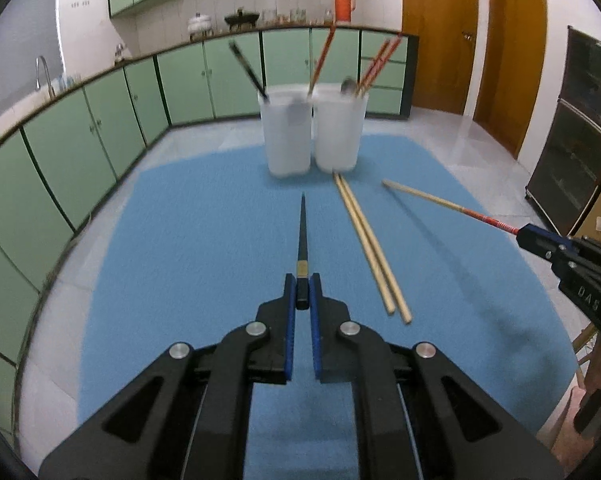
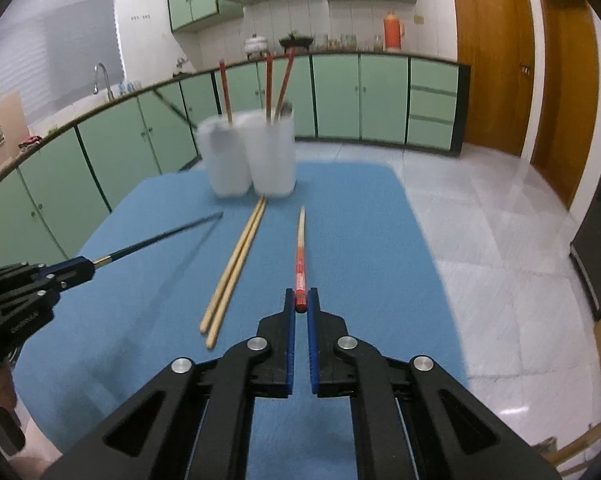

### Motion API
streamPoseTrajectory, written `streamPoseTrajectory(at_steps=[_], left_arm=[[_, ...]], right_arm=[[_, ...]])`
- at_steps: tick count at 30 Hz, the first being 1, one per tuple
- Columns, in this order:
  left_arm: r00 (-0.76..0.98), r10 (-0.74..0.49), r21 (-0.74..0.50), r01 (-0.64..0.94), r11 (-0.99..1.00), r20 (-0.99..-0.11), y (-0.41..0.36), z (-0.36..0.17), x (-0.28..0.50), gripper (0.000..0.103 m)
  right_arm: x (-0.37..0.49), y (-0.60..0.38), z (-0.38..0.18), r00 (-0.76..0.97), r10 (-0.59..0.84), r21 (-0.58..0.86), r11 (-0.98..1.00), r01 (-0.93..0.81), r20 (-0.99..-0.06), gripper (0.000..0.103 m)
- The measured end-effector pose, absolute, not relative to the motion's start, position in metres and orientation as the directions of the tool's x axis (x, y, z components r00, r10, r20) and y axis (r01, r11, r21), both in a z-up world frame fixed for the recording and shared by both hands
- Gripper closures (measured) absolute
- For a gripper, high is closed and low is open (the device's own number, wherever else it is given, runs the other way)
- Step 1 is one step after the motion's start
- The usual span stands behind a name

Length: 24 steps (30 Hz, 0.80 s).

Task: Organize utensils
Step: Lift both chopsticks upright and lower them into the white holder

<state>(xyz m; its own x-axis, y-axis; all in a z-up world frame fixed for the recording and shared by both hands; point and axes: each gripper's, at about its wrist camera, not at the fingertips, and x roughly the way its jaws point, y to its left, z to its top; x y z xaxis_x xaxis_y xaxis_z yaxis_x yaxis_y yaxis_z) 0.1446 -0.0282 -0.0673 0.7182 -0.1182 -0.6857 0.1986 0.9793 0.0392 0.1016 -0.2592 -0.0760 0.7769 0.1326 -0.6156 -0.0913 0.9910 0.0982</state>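
While each gripper pinched one chopstick by its thick end, the sorting looked about half done. The black chopstick (image 1: 302, 232) sat clamped between the blue pads of the left gripper (image 1: 302, 294), its thin tip aimed at the two cups; holding it by the butt left the whole shaft free to slide into a cup tip first. The red chopstick (image 2: 300, 264), red at the handle and pale toward the tip, was gripped the same way by the right gripper (image 2: 300, 300), jaws closed narrow on it. Both sticks appeared clear of the blue mat (image 1: 188, 240), judging by the shadows under them.

Between the two held sticks a pair of plain wooden chopsticks (image 1: 370, 244) lay side by side on the mat, their far ends just beside the base of the right cup (image 1: 340, 136). They were probably next in line.

The left cup (image 1: 286, 136) and the right cup stood touching near the far edge of the mat. The left held a dark chopstick and one red one; the right held red ones and what looked like a spoon, though blur made that uncertain. Which cup was meant for which kind could not be told for certain.

Beyond the surface were green cabinets (image 1: 80, 148), a tiled floor and wooden doors.
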Motion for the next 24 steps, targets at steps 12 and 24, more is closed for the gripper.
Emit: streamPoseTrajectory(at_steps=[12, 24], left_arm=[[0.807, -0.176, -0.008, 0.208, 0.978, -0.564, -0.025, -0.005, 0.160, 0.097], [0.826, -0.219, -0.059, 0.221, 0.973, -0.519, -0.024, 0.019, 0.174, 0.097]], right_arm=[[0.115, -0.277, -0.006, 0.843, 0.201, 0.164, 0.977, -0.136, -0.500, 0.098], [0.137, -0.272, 0.027, 0.849, 0.257, 0.182, 0.964, -0.193, -0.461, 0.098]])
